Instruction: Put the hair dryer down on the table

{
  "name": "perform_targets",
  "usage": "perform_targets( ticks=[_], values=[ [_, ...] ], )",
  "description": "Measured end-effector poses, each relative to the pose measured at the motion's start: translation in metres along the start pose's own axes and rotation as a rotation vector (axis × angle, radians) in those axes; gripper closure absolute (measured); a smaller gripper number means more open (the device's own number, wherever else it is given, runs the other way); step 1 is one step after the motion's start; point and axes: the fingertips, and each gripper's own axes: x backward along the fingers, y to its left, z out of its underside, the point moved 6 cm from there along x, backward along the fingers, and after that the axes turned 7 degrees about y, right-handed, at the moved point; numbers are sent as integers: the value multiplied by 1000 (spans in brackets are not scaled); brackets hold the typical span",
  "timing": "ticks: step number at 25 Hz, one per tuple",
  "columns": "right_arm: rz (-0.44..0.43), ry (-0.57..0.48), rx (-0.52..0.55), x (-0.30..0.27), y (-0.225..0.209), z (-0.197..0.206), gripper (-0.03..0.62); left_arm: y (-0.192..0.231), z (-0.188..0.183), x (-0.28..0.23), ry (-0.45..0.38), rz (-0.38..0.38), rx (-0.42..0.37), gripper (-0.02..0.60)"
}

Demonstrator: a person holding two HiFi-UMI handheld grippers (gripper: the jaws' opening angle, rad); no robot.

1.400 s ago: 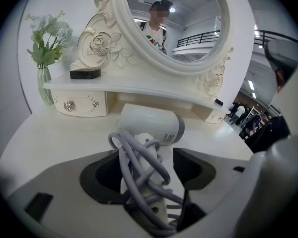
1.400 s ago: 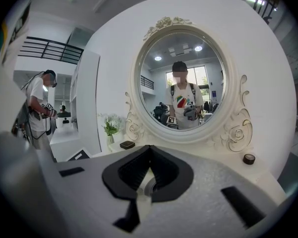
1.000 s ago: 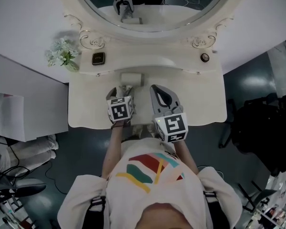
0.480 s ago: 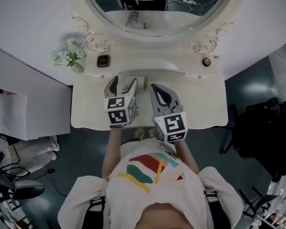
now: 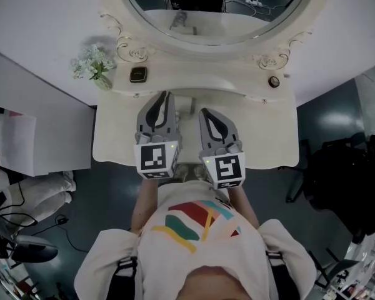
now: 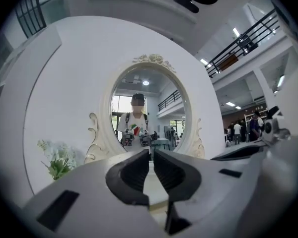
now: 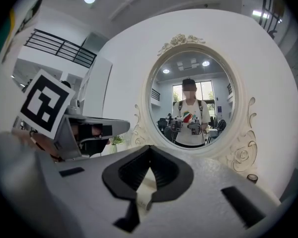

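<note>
On the cream vanity table (image 5: 269, 130) lies a pale hair dryer (image 5: 187, 106), of which only a small part shows between the two grippers. My left gripper (image 5: 164, 94) hangs over it, its jaws closing to a thin slit with nothing between them. The left gripper view shows the left gripper (image 6: 151, 152) pointing at the oval mirror (image 6: 146, 113). My right gripper (image 5: 204, 112) rests beside it on the right, shut and empty. In its own view the right gripper (image 7: 150, 148) has its tips touching.
A small bunch of white flowers (image 5: 94, 67) stands at the table's back left, beside a dark square item (image 5: 137, 74). A small round object (image 5: 274, 81) sits at the back right. The mirror (image 5: 215, 11) rises behind. A dark chair (image 5: 344, 174) stands to the right on the floor.
The left gripper's jaws, wide apart round the hair dryer before, have come together. That gripper has moved forward over it. The right gripper has hardly moved.
</note>
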Motion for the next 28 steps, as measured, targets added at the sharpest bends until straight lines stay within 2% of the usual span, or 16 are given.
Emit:
perform_targets(
  ticks=[4, 11, 28],
  values=[
    [-13, 7, -12, 0, 4, 5, 594, -1, -3, 7, -34, -23, -6, 565],
    [-19, 32, 43, -1, 9, 5, 594, -5, -3, 10, -22, 1, -23, 566],
    [-18, 37, 50, -6, 7, 8, 594, -3, 8, 1, 21, 2, -18, 569]
  ],
)
